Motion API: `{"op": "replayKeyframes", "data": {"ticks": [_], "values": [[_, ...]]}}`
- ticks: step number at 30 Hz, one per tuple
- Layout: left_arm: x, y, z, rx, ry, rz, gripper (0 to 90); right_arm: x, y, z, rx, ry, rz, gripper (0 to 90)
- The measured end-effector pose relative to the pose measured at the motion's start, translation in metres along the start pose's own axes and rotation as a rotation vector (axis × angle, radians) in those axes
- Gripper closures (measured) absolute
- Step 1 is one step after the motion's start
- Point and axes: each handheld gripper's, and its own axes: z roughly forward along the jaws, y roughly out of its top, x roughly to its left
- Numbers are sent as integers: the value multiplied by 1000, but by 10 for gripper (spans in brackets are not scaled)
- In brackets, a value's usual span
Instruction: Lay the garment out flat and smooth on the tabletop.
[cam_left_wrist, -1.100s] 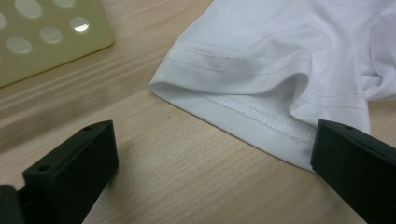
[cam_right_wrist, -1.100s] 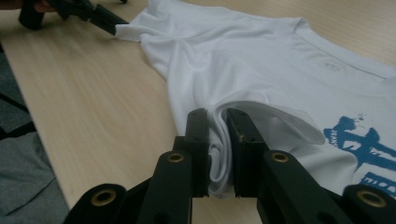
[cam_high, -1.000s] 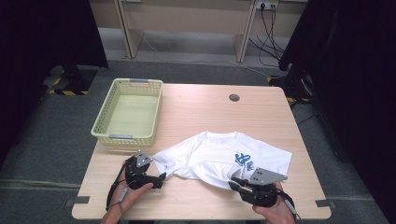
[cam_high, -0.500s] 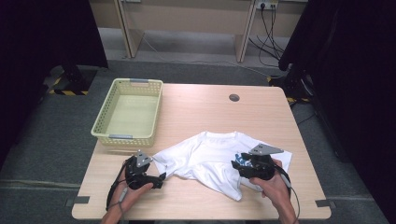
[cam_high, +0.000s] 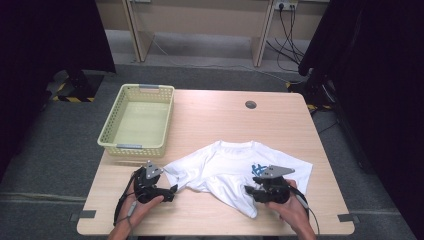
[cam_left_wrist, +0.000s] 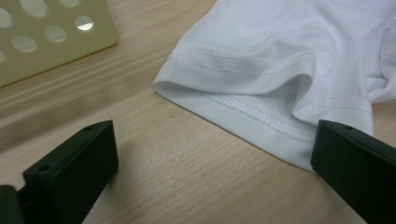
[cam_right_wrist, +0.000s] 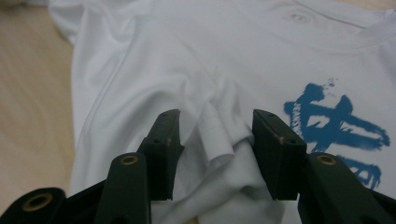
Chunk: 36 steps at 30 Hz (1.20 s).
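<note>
Right tool (cam_right_wrist: 215, 154) closing around bunched white T-shirt (cam_right_wrist: 154, 60) fold

In the high view, the bunched hem of the white T-shirt (cam_high: 235, 170) at 5 o'clock is covered by the right gripper (cam_high: 250, 191), so contact with the cloth can't be judged there. In the left gripper view, the sleeve is cut off at 12 and 3 o'clock, and the basket (cam_left_wrist: 46, 37) is clipped at 11 o'clock. In the right gripper view, the blue print (cam_right_wrist: 336, 126) is cropped at 4 o'clock and too smeared to be read.
</note>
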Motion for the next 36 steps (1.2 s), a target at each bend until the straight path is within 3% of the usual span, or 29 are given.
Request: {"op": "replayKeyframes", "data": {"ticks": [4,6,9,14,19,22,25,28,33,36], "values": [[0,0,0,0,1,0,0,17,-9,-14,3,37,-48,525],[0,0,0,1,1,0,0,20,-10,-20,-13,34,-53,517],[0,0,-1,-5,1,-5,8,13,-5,-27,-39,-6,-36,499],[-9,3,-6,-64,-17,1,42,-8,2,-22,-58,-53,37,458],[-33,16,-11,-97,-121,17,44,-23,7,-12,-48,-95,98,378],[-48,25,-4,-60,-190,33,44,-29,6,-5,-18,-97,129,338],[-52,28,7,-2,-227,26,43,-36,2,2,30,-122,152,312],[-52,29,18,41,-200,19,43,-43,-4,7,57,-158,163,306],[-46,38,30,33,-166,36,34,-56,-1,11,56,-193,164,286],[-37,44,40,12,-140,72,34,-69,6,17,57,-194,166,278]]}}
